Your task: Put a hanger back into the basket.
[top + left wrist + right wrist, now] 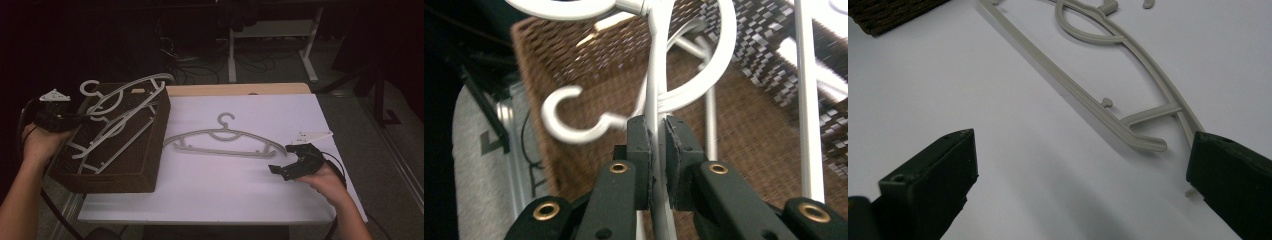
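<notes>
Clamped jaws come first: the left gripper has its two black pads squeezed onto a thin white bar of a hanger in the basket, gripping near the neck, probably because that part gives a narrow, firm handle for lifting it out of the tangle. From the high view that gripper sits at the left edge of the brown woven basket, where several white hangers lie piled at angles, hooks poking past the rim.

On the other side, the right gripper stands wide apart with nothing between its jaws, hovering low over the white table. It rests just beside the near end of the grey hanger, which lies flat on the table, well apart from the basket, hook pointing away from the person. I'd guess that hand is parked there, ready to steady or shift it.

Farther back are a wooden table edge and white desk legs on a dark floor.
</notes>
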Available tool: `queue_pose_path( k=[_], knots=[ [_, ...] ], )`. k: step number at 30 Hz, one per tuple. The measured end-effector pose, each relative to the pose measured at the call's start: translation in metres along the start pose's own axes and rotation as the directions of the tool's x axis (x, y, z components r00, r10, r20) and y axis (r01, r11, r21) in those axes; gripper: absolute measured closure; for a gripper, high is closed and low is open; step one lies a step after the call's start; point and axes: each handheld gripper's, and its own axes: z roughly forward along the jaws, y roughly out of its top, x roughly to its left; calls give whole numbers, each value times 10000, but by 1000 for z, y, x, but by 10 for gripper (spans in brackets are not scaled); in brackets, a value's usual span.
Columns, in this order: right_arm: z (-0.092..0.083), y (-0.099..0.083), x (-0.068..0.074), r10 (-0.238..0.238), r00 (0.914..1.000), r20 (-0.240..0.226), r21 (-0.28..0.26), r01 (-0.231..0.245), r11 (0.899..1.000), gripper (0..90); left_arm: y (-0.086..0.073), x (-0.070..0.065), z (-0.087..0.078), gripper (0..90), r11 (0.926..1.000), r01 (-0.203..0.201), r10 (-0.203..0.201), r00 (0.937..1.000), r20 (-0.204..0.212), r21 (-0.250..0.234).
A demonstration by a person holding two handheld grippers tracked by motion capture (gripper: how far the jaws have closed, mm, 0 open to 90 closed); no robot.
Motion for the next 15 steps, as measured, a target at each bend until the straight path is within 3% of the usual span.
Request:
queue_pose_path(
  k=[6,12,15],
  knots=[
    [-1,0,0,48,10000,30,8,-48,10000,0,-13,13,-4,826,9993,137,-125,9992,-382,334],
    [0,0,0,19,10000,22,-2,-19,10000,0,-20,13,7,826,9971,52,2,9975,-712,755],
    [0,0,0,-8,10000,12,0,8,10000,0,-22,12,14,825,9956,91,-27,9977,-683,931]
  ],
)
